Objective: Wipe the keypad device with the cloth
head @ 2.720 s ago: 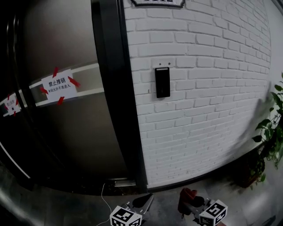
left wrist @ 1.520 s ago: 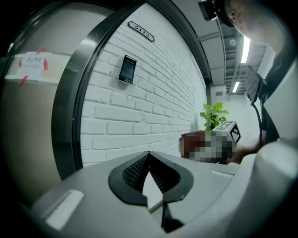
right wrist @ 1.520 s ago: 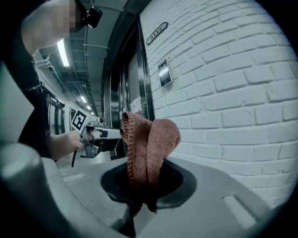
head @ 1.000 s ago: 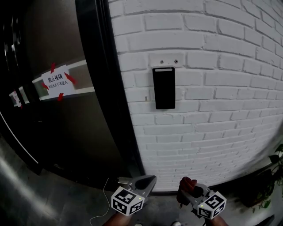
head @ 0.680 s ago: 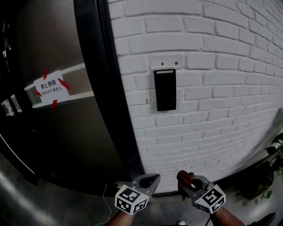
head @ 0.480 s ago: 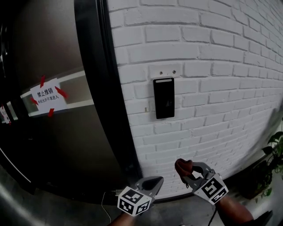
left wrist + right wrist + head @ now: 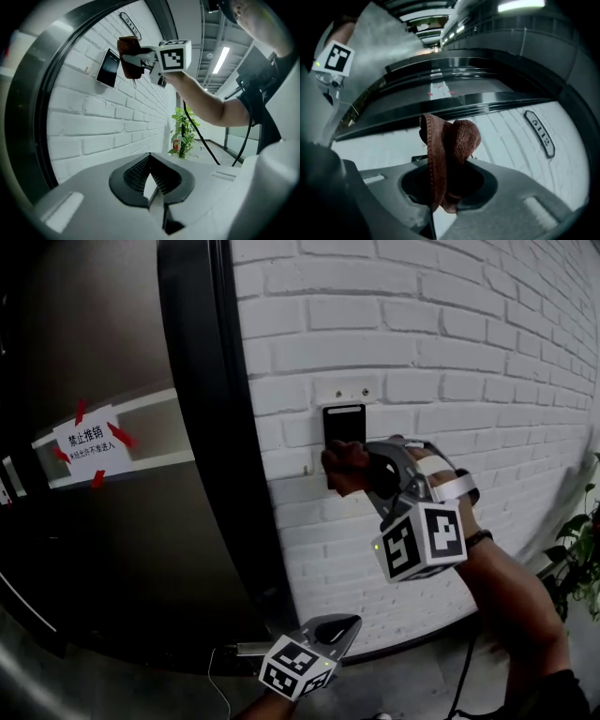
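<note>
The black keypad device hangs on the white brick wall. A reddish-brown cloth covers its lower half. My right gripper is raised to the device and shut on the cloth. In the right gripper view the bunched cloth stands up from the right gripper and hides nearly all of the device. My left gripper hangs low by the foot of the wall, shut and empty. From the left gripper I see the keypad and the cloth beside it.
A dark door frame stands just left of the keypad. The glass door bears a taped paper notice. A potted plant is at the far right. A thin white cable lies on the floor. A number plate sits on the wall.
My right gripper has risen from near the floor up to the keypad, carrying the cloth onto the device's lower part. The left gripper has stayed low.
</note>
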### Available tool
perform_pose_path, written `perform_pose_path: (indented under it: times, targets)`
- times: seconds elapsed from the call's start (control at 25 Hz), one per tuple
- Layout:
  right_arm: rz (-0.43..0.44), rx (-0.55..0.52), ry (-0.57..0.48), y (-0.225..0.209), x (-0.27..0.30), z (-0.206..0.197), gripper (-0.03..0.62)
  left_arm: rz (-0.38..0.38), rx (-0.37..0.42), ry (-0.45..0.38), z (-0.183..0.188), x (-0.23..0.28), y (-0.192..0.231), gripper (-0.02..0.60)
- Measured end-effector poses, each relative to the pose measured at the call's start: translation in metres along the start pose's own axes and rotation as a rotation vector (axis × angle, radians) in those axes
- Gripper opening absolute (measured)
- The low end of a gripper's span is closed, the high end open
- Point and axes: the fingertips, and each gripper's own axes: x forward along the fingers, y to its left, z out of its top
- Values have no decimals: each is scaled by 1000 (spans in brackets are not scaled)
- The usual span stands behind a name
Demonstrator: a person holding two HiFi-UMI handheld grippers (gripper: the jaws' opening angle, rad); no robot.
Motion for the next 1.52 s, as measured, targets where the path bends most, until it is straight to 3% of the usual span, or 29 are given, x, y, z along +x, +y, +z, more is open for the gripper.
perform_pose_path:
  times: [0.16,0.32,1.08,1.52]
  targets:
    - [-118,-160,77,-31,28,4,55,7,-15,4,-1,0,3,16]
    - [-178,-210,97,-42,42,13,55,28,-25,4,-4,-2,9,16]
    - [-230,-204,111,-22,58,-3,52,66,-25,15,-8,-13,23,16]
    - [-188,-211,115,12,54,-11,52,51,-55,32,-12,-12,16,17]
